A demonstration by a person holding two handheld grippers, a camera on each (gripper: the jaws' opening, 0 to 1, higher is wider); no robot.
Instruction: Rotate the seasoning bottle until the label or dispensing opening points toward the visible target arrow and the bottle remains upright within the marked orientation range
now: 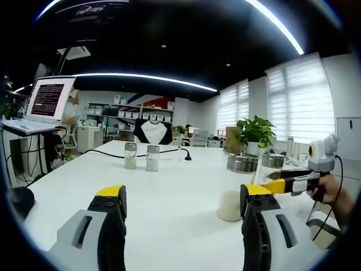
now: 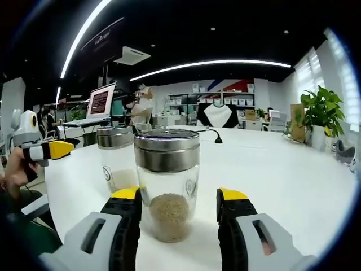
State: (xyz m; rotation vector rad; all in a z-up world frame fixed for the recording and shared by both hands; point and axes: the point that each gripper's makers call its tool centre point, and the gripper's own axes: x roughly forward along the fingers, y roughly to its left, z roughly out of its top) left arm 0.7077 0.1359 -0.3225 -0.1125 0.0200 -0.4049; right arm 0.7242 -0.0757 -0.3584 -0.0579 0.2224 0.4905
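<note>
Two sets of tongs stood released: we found the right gripper (image 2: pixel 179 217) straddling the upright seasoning bottle (image 2: pixel 167 183) on the table (image 2: pixel 293 175), the left gripper (image 1: pixel 183 217) holding nothing, and judged an off-centre squeeze could tip it against the neighbouring jar (image 2: pixel 117 155).

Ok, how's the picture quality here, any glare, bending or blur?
Left gripper view: fisheye bends the ceiling light strip into an arc, bright window blinds wash out. Right gripper view: the near glass seasoning bottle is sharp and evenly lit, the far shelves look soft.
</note>
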